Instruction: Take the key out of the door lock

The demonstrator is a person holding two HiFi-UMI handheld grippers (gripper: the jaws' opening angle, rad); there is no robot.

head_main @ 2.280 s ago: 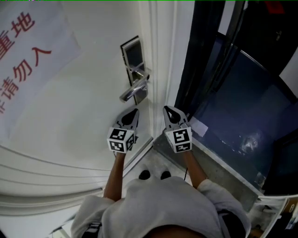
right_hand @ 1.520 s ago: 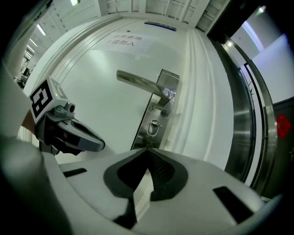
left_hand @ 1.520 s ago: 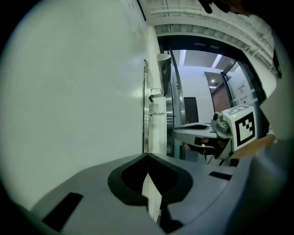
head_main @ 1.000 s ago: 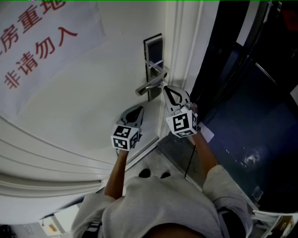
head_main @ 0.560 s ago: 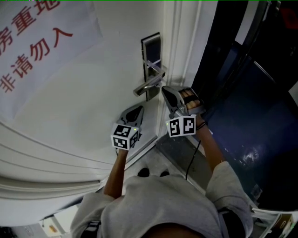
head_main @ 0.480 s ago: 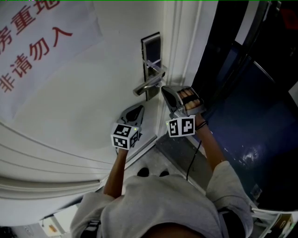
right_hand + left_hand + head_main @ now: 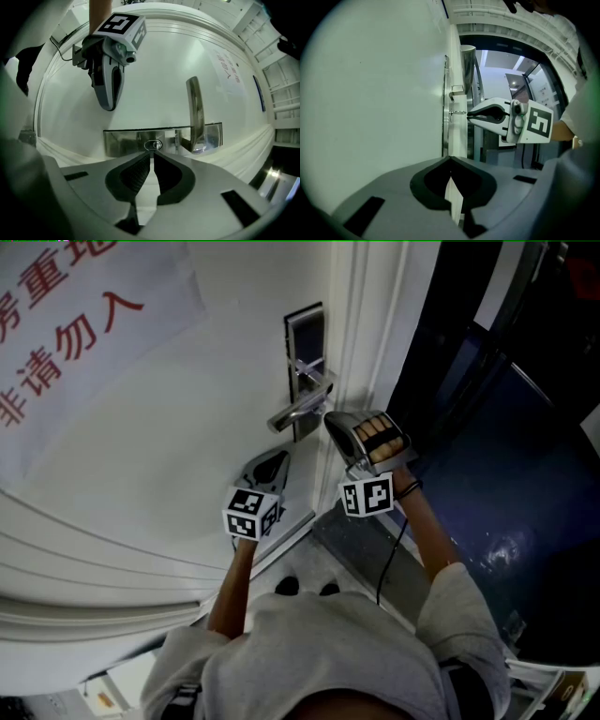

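One door [image 7: 187, 427], with one lock plate [image 7: 306, 334] on it. On that plate, one lever handle [image 7: 298, 411] and one key [image 7: 153, 145]. Two grippers near the plate: left gripper [image 7: 277, 457], right gripper [image 7: 330, 420]. One red-lettered notice [image 7: 75, 324] farther off.

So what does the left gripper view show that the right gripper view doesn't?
Only the left gripper view: the door seen edge-on, the key sticking out sideways from the lock plate, the right gripper closed on the key's end, and a lit space past the door frame. Only the right gripper view: the lock plate's face with its lever handle, the left gripper hanging shut beside it, and red print on the door. Both: the white door, the lock plate and the key.
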